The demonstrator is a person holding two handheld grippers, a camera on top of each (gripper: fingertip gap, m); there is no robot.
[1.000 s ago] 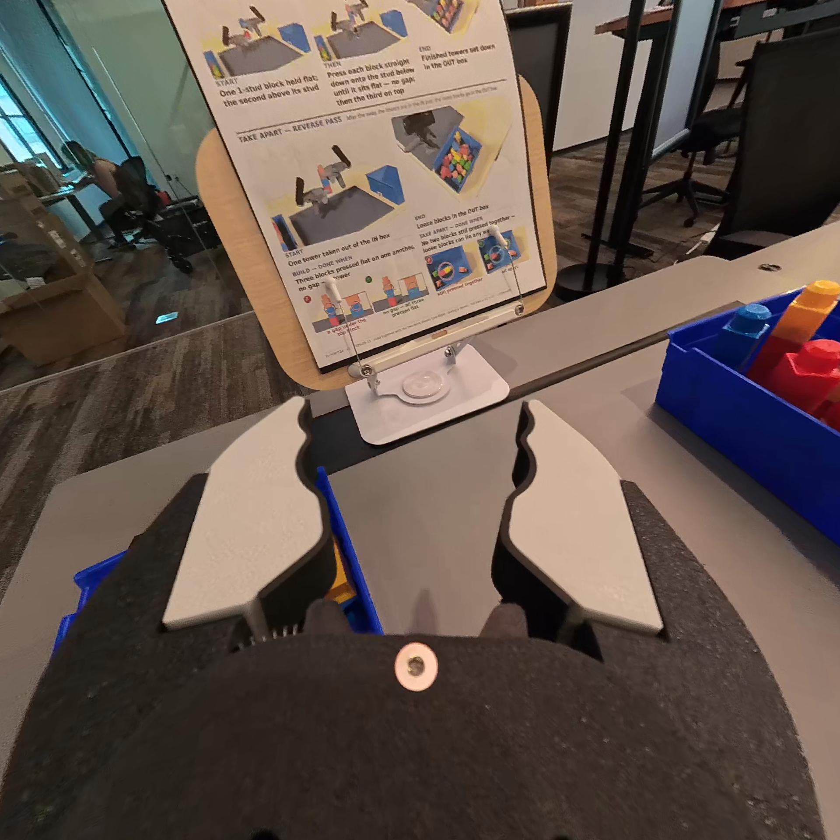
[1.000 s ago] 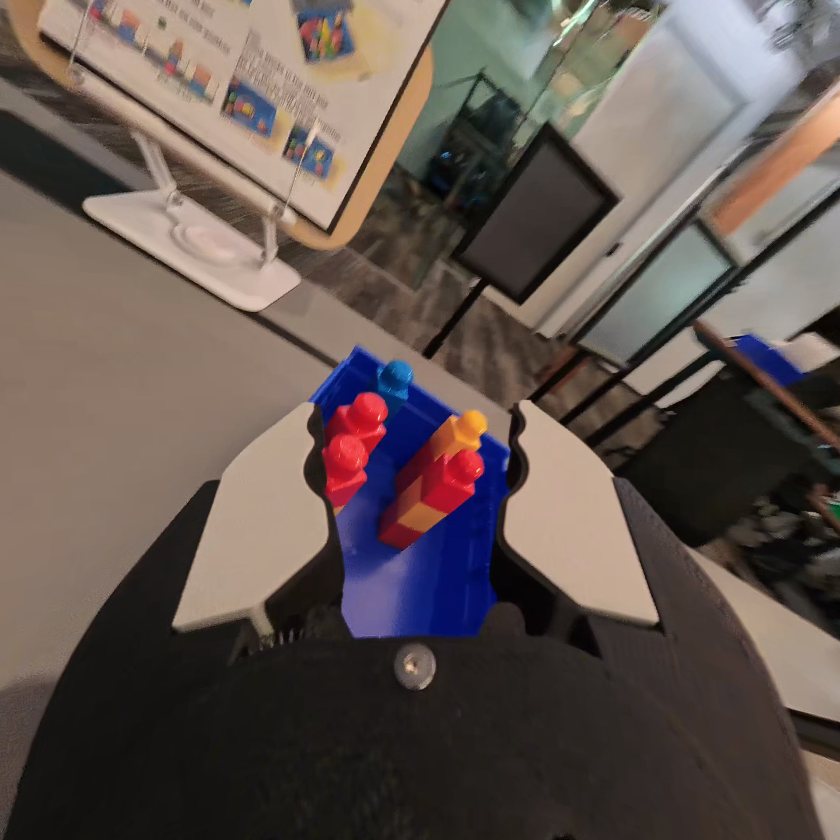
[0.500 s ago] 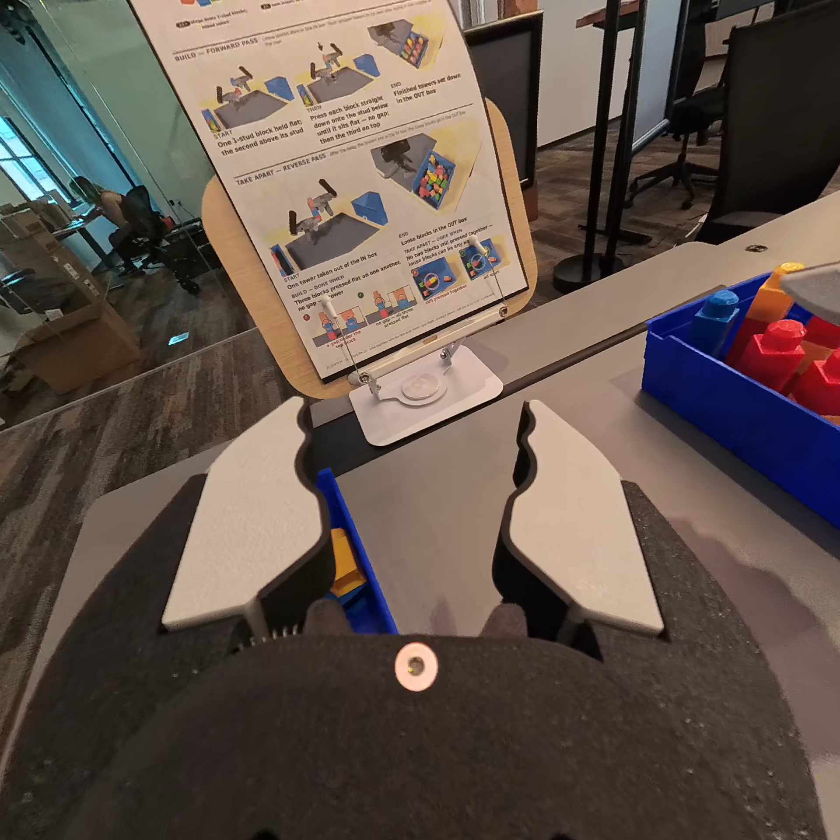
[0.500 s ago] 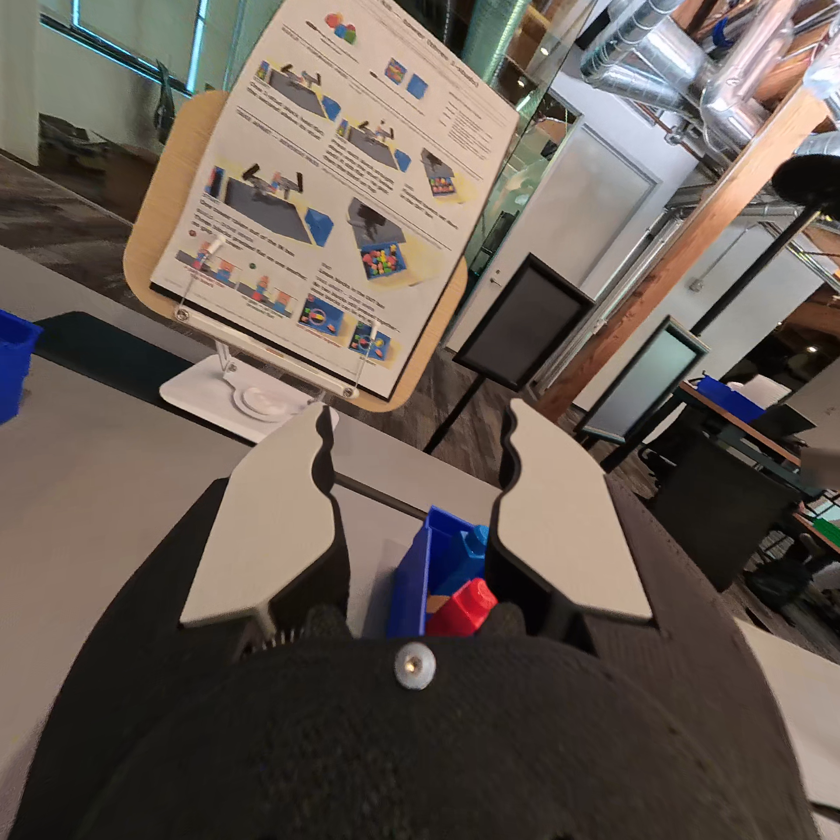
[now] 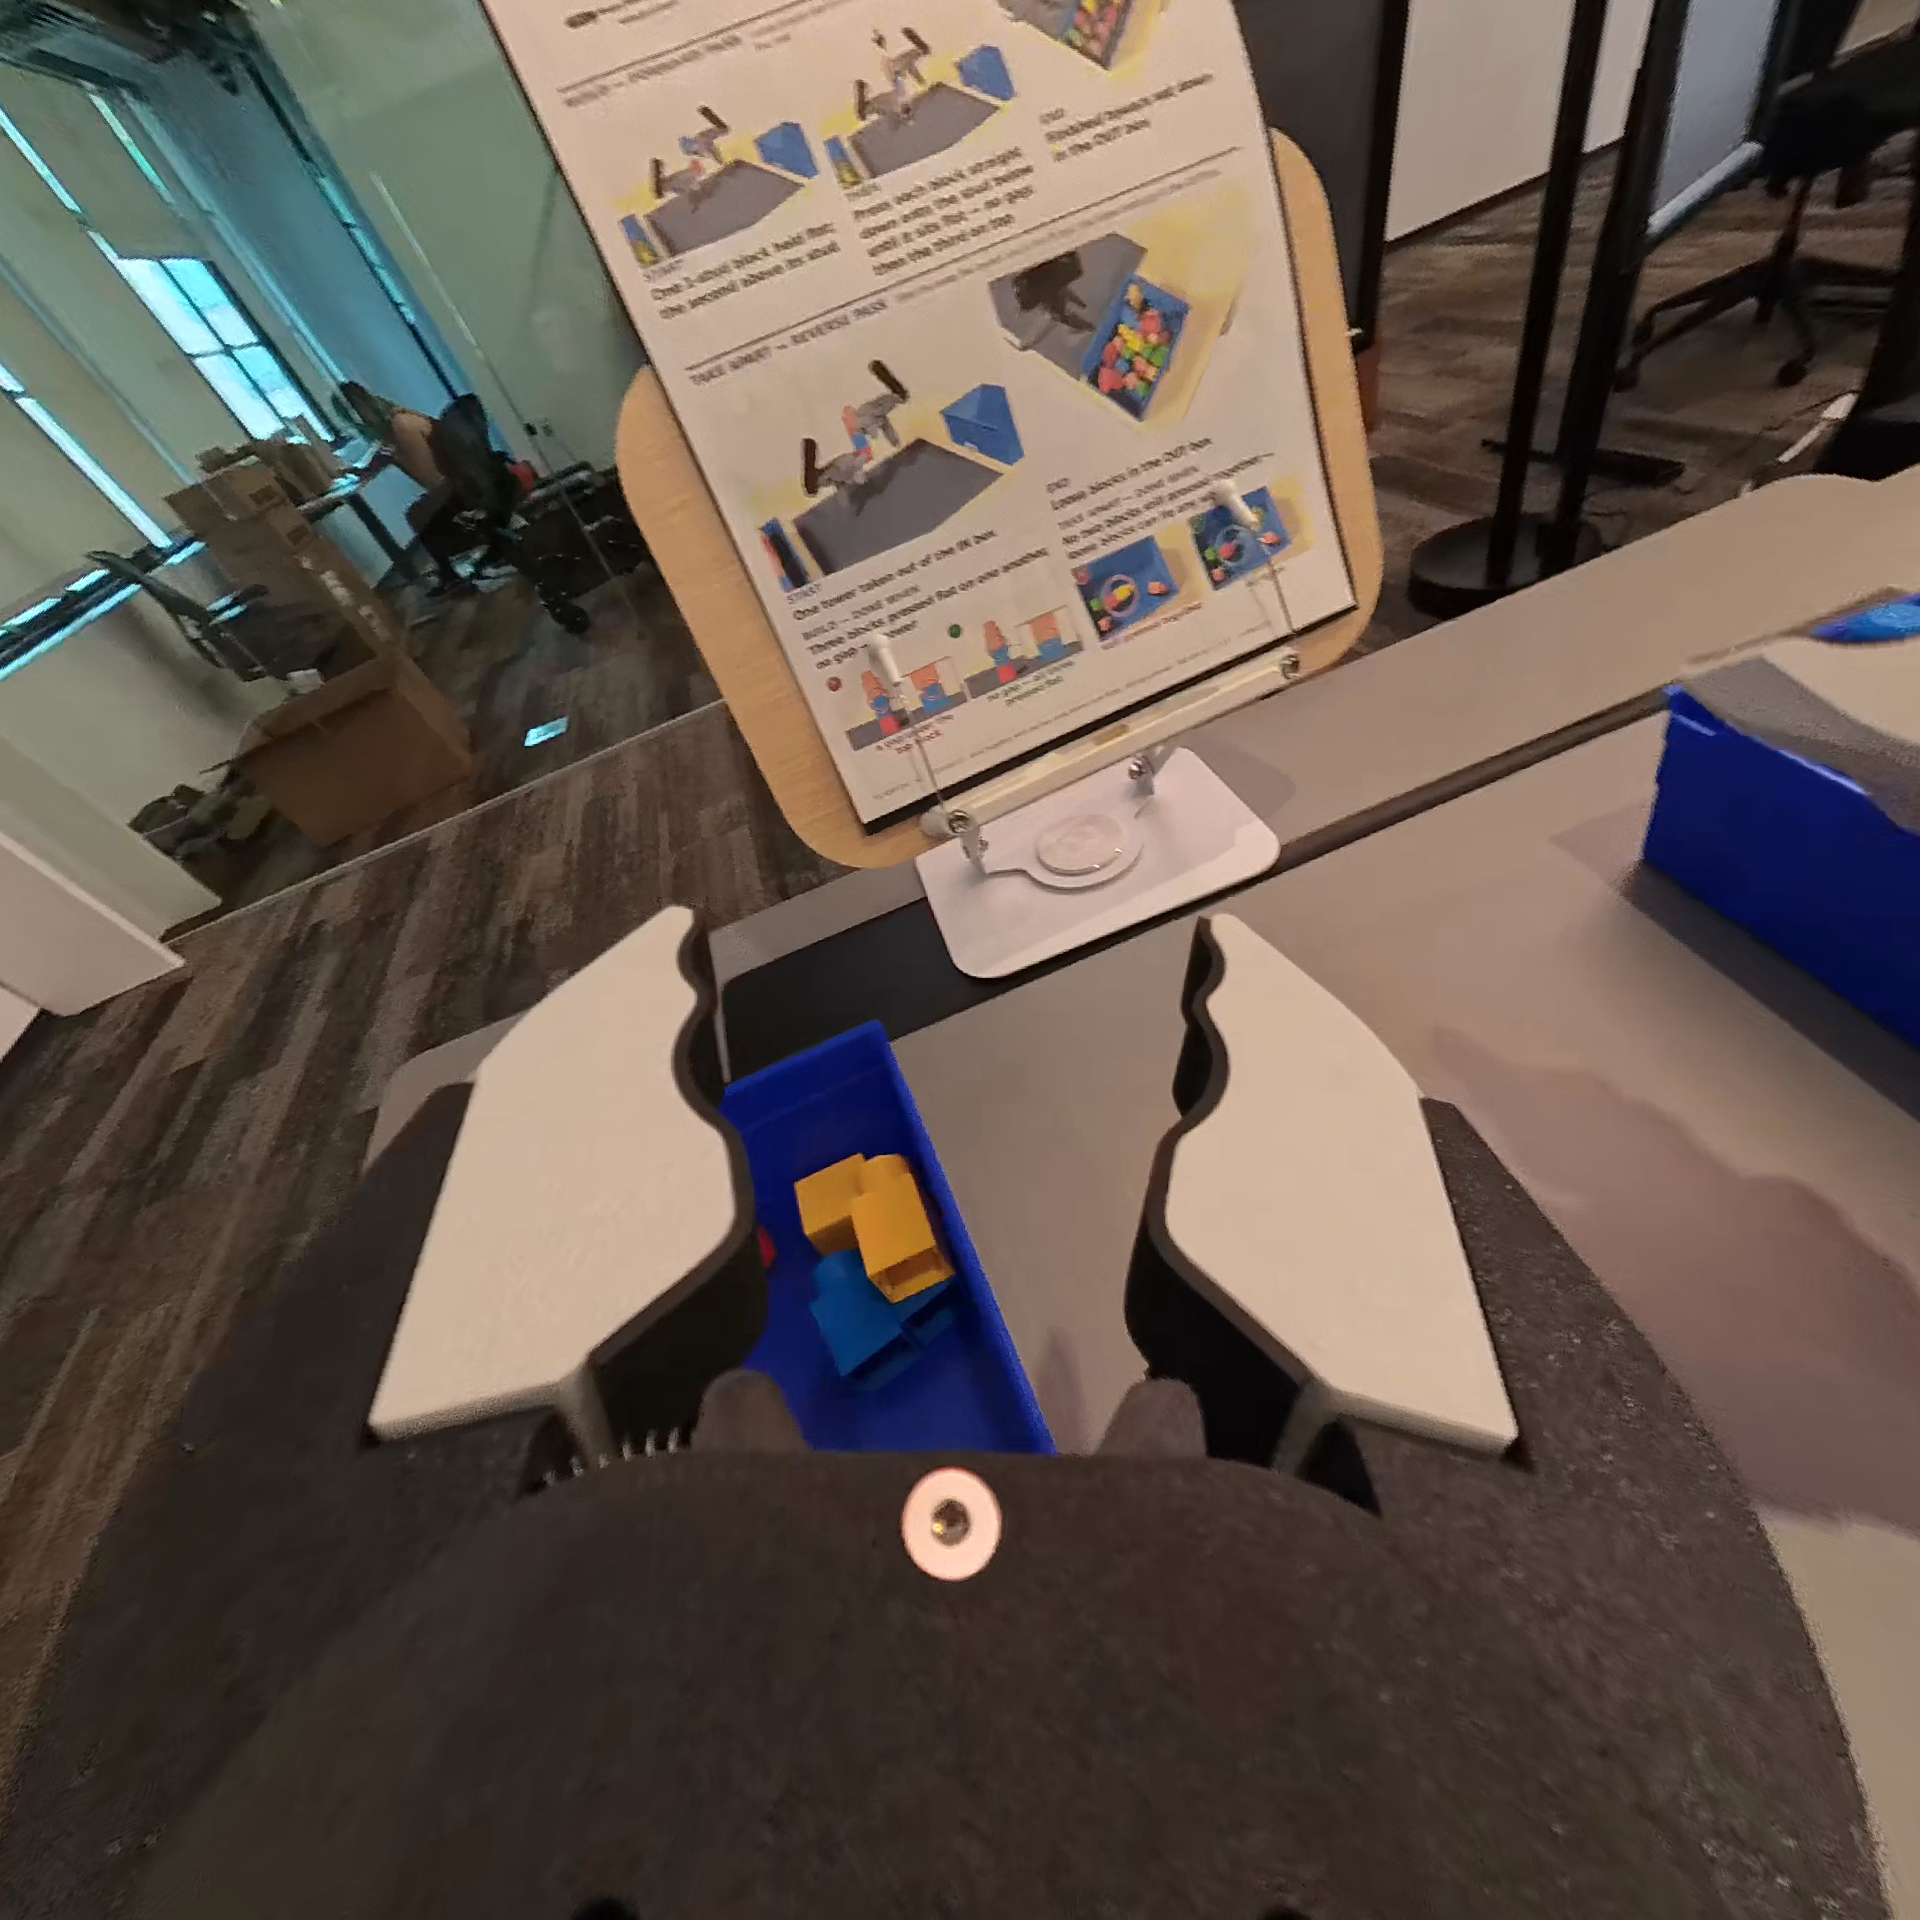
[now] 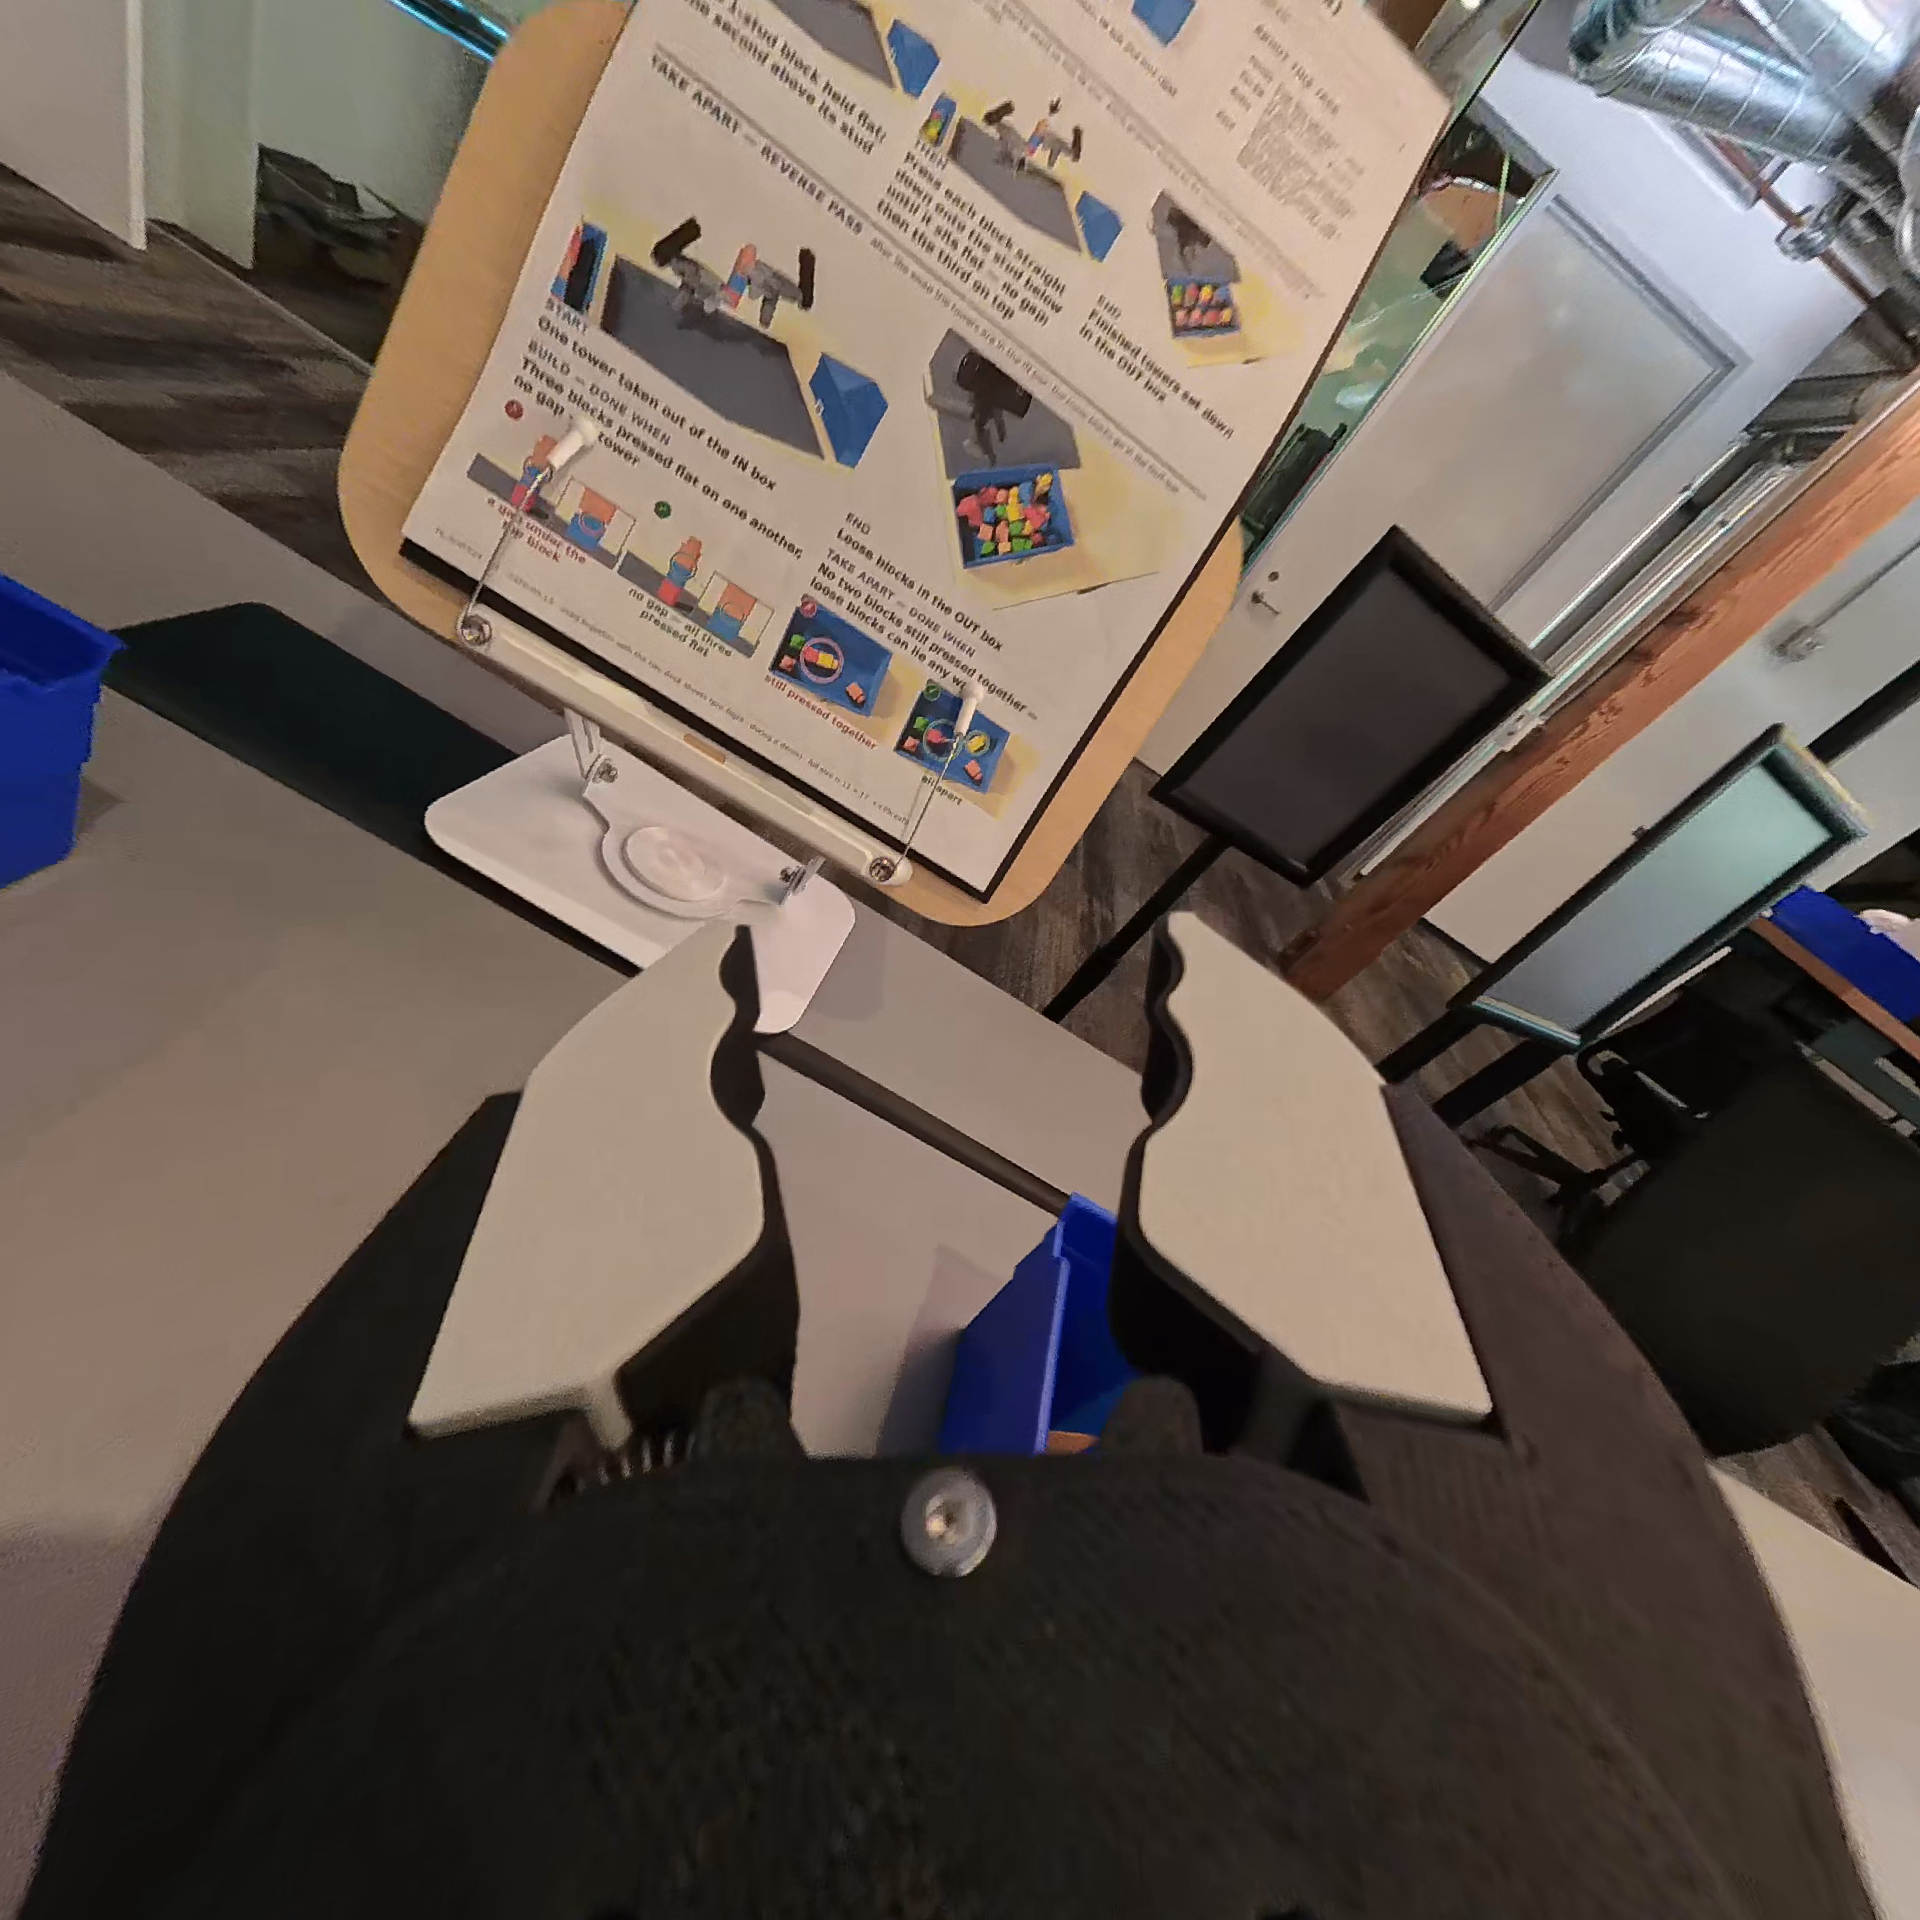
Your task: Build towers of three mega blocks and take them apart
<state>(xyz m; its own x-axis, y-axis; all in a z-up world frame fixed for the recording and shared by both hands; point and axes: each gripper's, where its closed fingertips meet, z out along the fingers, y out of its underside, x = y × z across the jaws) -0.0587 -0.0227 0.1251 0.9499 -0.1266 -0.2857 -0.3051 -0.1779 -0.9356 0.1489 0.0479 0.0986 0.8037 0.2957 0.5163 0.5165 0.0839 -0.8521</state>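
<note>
Both tongs spread wide, gripping nothing.
The left gripper (image 5: 945, 997) hangs above a blue plastic bin (image 5: 831, 1081) of yellow and blue blocks (image 5: 878, 1231); the right gripper (image 6: 951, 997) hangs above another blue bin (image 6: 1023, 1340).

Ahead of the hand-held gripper, past the grey surface (image 5: 1299, 1039), lies dark striped carpet (image 5: 312, 987). Far left, daylit windows (image 5: 156, 312) behind glass, cardboard boxes (image 5: 343, 665); right, black stand poles (image 5: 1538, 312).

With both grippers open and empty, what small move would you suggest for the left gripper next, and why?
Probably lower the open left gripper into the blue plastic bin towards the loose yellow plastic block. Its fingers hold nothing, and that block lies uppermost, over a blue block.
</note>
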